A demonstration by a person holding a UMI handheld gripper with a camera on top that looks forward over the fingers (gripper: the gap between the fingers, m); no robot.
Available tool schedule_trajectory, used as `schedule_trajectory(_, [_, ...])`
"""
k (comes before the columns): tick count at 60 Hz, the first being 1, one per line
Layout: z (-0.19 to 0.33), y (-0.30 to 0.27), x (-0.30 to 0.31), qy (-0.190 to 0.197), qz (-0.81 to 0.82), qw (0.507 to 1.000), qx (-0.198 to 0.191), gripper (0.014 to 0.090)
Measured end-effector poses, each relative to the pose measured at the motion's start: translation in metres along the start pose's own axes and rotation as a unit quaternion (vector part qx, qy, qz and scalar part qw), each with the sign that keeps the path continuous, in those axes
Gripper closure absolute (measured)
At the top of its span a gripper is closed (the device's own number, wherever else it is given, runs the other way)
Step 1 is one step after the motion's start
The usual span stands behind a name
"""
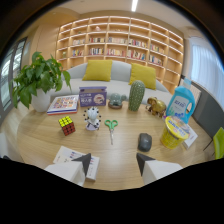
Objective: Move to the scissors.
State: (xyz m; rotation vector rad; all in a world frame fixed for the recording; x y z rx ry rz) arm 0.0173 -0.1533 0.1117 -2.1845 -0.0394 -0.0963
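The wooden surface (pixel 125 165) is carrying a bunch of stuff, with the tool (pixel 114 161) hovering wide open over the near edge, gripping nothing. The green-handled scissors (pixel 110 126) are lying beyond the fingers, sitting between a Rubik's cube (pixel 67 125) and a grey mouse (pixel 144 142).

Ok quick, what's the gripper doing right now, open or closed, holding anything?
Gripper: open, holding nothing; the scissors lie on the table beyond its fingers.

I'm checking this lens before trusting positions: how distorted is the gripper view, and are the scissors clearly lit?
Gripper view: strong fisheye, bookshelf and table edge bow, dark rim around; scissors evenly lit, mildly soft, no glare, beyond the open gripper.
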Motion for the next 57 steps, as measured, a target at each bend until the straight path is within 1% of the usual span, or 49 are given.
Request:
schedule_trajectory(4, [0.025,-0.008,0.004,-0.009,0.004,1.000,-0.008,0.0187])
schedule_trajectory(11, [0.068,-0.021,0.013,0.000,-0.005,1.000,-0.015,0.0185])
schedule_trajectory(25, [0.142,-0.029,0.014,-0.019,0.005,0.999,-0.028,0.0180])
schedule_trajectory(29, [0.152,-0.027,0.014,-0.019,0.003,0.999,-0.031,0.0184])
schedule_trajectory(35, [0.164,-0.019,0.010,-0.029,0.007,0.999,-0.045,0.0186])
schedule_trajectory(38, [0.167,-0.016,0.012,-0.027,0.009,0.998,-0.049,0.0185])
schedule_trajectory(50, [0.167,-0.018,0.015,-0.023,0.008,0.999,-0.043,0.0182])
schedule_trajectory(57, [0.167,-0.017,0.011,-0.030,0.010,0.999,-0.045,0.0181])
